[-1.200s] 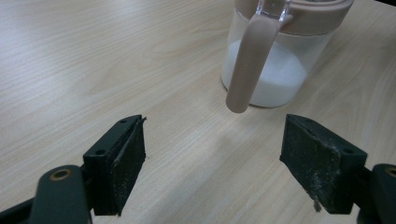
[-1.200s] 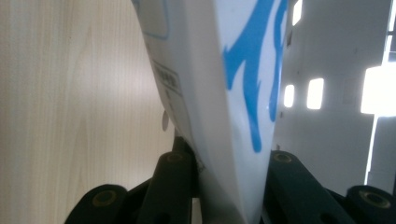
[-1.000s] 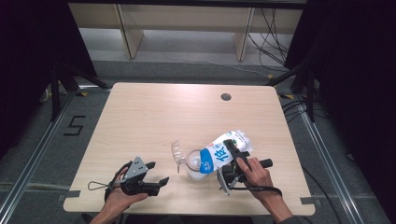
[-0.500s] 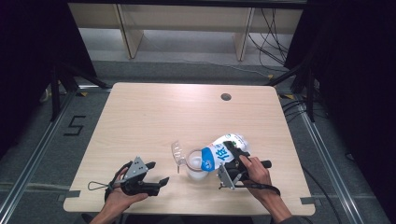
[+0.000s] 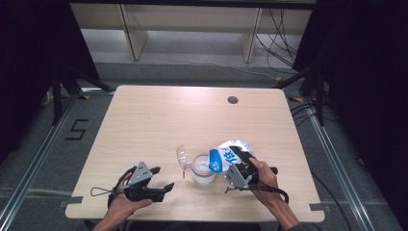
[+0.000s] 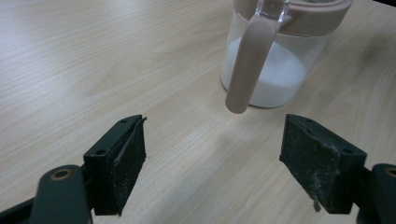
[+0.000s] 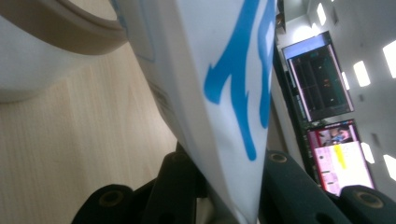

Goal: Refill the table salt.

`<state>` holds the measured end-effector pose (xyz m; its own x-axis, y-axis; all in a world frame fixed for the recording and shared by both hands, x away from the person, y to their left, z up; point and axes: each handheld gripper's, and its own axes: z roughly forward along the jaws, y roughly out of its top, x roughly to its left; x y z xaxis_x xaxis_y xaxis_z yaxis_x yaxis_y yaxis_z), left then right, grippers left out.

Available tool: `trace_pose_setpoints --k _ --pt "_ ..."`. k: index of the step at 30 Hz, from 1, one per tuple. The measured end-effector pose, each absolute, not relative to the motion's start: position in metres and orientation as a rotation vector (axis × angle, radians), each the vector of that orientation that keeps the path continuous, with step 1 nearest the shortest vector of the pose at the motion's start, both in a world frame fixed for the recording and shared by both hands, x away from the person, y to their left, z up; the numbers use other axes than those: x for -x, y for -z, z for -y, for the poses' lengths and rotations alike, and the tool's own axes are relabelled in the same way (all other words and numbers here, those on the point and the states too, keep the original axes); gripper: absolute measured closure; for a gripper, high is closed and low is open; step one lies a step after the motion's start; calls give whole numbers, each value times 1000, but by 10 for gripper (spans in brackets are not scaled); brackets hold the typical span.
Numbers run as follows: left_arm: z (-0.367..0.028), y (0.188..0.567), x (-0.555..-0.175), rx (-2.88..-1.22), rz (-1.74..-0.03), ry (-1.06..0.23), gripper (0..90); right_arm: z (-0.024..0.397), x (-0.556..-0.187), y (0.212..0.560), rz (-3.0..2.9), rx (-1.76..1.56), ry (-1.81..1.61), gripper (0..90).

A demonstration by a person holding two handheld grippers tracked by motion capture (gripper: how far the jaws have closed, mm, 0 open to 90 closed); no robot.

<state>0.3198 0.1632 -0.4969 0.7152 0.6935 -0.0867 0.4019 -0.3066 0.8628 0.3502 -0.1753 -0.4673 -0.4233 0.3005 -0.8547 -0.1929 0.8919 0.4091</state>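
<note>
A clear jar with a tan rim and an upturned clear lid stands near the table's front middle, holding white powder. In the left gripper view the jar shows its tan handle, a short way beyond the jaws. My right gripper is shut on a white pouch with blue print, tipped so its blue end leans over the jar's mouth. The pouch fills the right gripper view, pinched between the jaws. My left gripper rests at the front left, open, nothing between its pads.
The wooden table has a small round hole at its back right. Pale shelving and cables stand on the floor beyond the far edge. Metal floor rails run along both sides.
The right hand has shifted slightly, and the pouch now leans a bit further over the jar. The left gripper has stayed put.
</note>
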Motion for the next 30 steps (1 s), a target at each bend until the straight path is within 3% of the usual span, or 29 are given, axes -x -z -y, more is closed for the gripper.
trace_pose_setpoints --k 30 --pt "-164 497 -320 -1946 -835 -373 218 206 -371 462 -2055 -478 -1043 822"
